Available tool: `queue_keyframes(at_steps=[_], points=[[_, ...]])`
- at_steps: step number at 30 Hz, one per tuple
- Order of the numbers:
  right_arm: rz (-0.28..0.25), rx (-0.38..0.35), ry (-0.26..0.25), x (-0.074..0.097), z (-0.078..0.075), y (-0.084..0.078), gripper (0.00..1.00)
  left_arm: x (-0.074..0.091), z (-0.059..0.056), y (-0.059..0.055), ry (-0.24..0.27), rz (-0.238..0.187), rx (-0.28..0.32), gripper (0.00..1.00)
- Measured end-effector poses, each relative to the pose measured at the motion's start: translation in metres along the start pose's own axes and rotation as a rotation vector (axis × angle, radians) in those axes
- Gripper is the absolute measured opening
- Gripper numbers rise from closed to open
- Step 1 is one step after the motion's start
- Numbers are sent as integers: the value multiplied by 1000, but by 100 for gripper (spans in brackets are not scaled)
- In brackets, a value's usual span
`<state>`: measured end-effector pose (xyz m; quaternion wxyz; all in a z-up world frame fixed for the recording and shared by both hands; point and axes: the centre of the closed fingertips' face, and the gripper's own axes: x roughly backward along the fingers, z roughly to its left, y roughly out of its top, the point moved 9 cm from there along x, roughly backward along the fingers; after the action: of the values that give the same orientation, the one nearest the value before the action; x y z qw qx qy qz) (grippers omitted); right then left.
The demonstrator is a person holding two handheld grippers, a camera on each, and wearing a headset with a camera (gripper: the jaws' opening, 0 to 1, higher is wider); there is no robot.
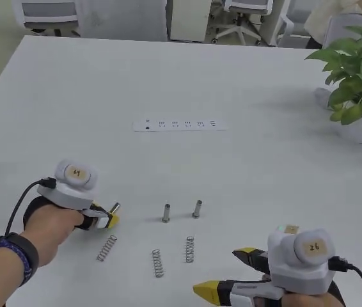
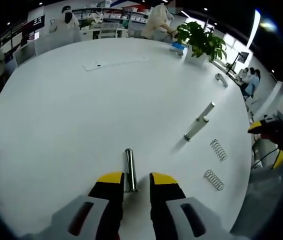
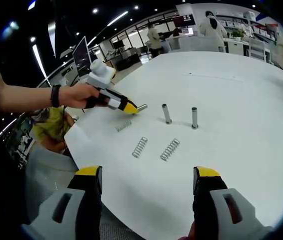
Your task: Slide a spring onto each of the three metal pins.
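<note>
Right gripper (image 1: 218, 273) labelled 26, left gripper (image 1: 109, 219) clamps a pin (image 1: 114, 208)

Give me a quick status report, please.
Left gripper shut on one pin. Right gripper open. Two pins upright, three springs loose, none fitted. No obstruction seen.

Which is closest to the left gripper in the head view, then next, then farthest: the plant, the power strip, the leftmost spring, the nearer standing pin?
From the left gripper:
1. leftmost spring, just beside it, toward the person.
2. nearer standing pin, to its right.
3. power strip, well beyond it.
4. plant, far off at the right edge.
</note>
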<state>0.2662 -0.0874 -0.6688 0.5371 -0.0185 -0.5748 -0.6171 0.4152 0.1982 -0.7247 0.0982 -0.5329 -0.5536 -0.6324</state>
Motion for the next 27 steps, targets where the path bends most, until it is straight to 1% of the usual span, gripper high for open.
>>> queue_keyframes(at_steps=[7, 8, 10, 15, 22, 27], points=[[-1, -6, 3, -1, 0, -1, 73, -4, -1, -2, 10, 37, -14, 11], [1, -6, 4, -2, 0, -2, 73, -4, -1, -1, 18, 28, -20, 10], [2, -6, 5, -2, 0, -2, 73, -5, 3, -2, 24, 35, -24, 8], [3, -8, 7, -4, 0, -2, 73, -5, 3, -1, 30, 48, -43, 5], [4, -16, 14, -6, 1, -5, 73, -6, 1, -1, 42, 68, -102, 2], [7, -17, 17, -7, 0, -6, 73, -6, 0, 0, 47, 81, -108, 1]])
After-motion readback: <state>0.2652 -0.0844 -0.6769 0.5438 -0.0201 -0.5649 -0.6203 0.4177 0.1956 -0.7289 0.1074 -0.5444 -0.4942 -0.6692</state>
